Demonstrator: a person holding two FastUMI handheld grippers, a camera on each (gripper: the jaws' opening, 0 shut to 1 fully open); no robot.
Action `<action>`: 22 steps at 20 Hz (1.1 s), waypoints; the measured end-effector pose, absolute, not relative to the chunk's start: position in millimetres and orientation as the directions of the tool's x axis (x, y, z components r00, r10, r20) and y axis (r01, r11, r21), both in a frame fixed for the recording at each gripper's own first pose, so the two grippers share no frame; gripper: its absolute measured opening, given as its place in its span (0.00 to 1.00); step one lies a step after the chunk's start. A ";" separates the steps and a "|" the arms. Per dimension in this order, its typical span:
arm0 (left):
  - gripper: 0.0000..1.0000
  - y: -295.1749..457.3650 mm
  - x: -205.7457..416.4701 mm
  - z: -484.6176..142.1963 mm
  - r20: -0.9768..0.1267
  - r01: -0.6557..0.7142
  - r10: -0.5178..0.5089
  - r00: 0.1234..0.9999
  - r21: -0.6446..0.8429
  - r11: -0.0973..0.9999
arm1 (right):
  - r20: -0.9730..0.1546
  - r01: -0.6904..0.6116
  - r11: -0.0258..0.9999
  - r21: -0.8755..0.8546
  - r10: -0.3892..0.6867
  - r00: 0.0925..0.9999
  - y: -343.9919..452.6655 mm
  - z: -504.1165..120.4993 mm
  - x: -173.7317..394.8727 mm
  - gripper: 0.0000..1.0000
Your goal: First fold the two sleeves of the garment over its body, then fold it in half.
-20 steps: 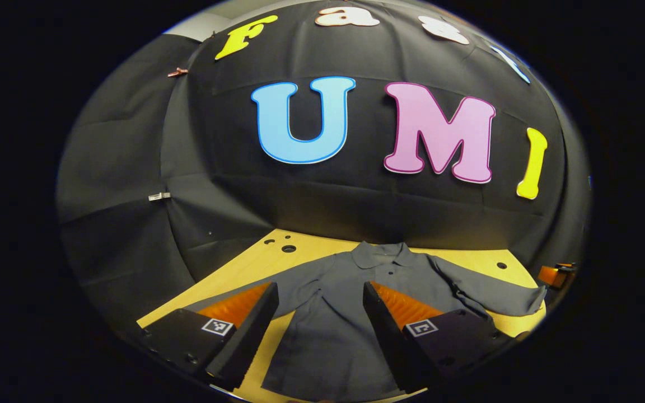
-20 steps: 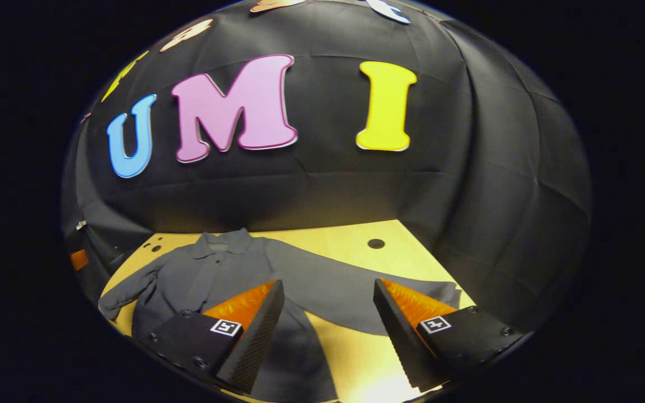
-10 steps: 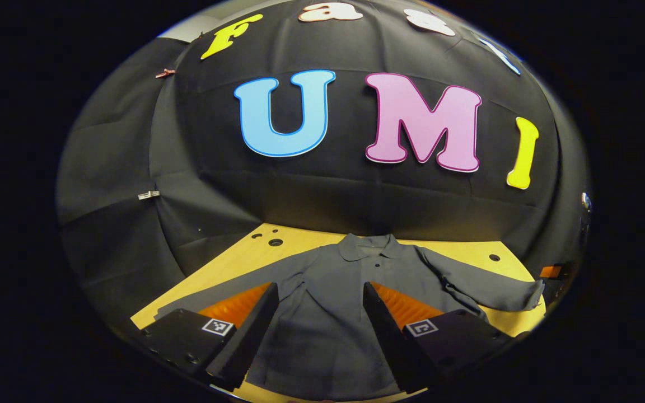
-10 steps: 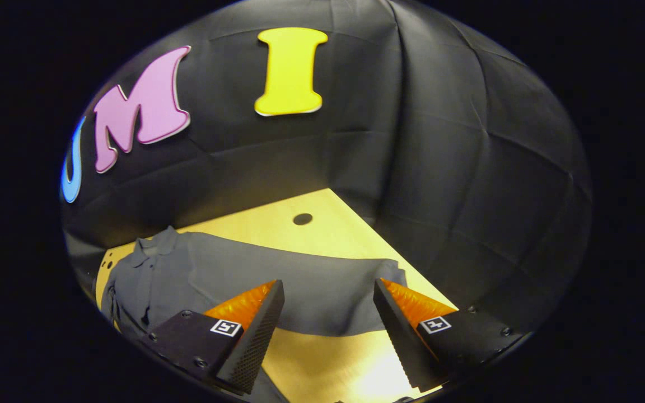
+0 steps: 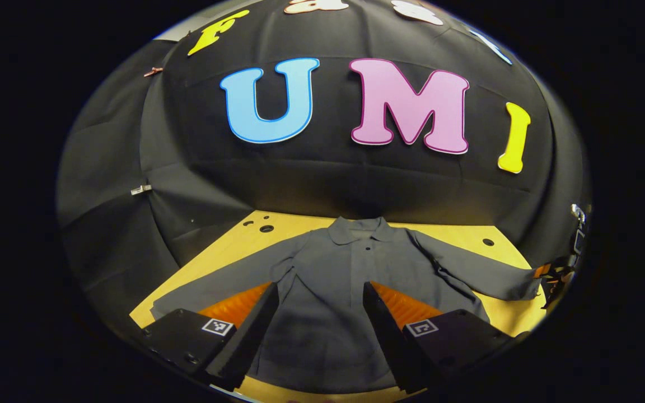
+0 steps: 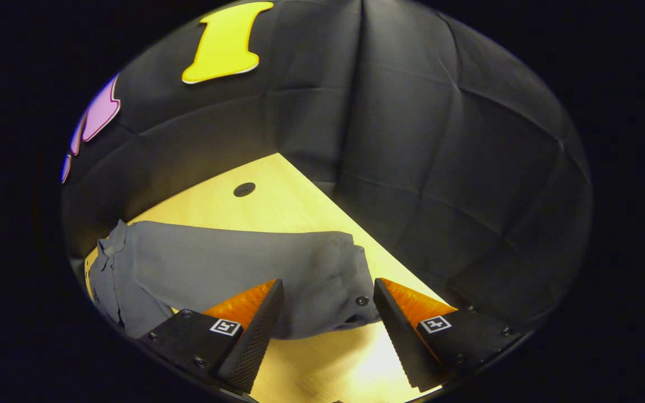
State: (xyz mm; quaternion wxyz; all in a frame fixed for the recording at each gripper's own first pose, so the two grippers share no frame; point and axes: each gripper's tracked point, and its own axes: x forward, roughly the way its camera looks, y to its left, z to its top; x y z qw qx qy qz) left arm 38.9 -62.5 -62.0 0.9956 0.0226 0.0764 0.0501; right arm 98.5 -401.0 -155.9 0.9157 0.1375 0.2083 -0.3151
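Soft, light grey collared long-sleeved shirt (image 5: 328, 291) flat on yellow wooden counter (image 6: 277, 201); both tongs wide, empty — right tongs (image 6: 325, 313) shd pinch buttoned cuff (image 6: 350, 280).

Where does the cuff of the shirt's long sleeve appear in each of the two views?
Left gripper view: cuff at the far right, on the table.
Right gripper view: cuff at bottom centre, between the right gripper fingers.
Shared landmark: the collar.
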 end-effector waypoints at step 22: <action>0.96 -50.1 29.3 -76.3 -0.188 -0.140 0.139 0.972 0.010 0.990 | -0.573 0.598 0.797 0.085 -0.452 0.684 -391.2 -192.8 132.5 0.37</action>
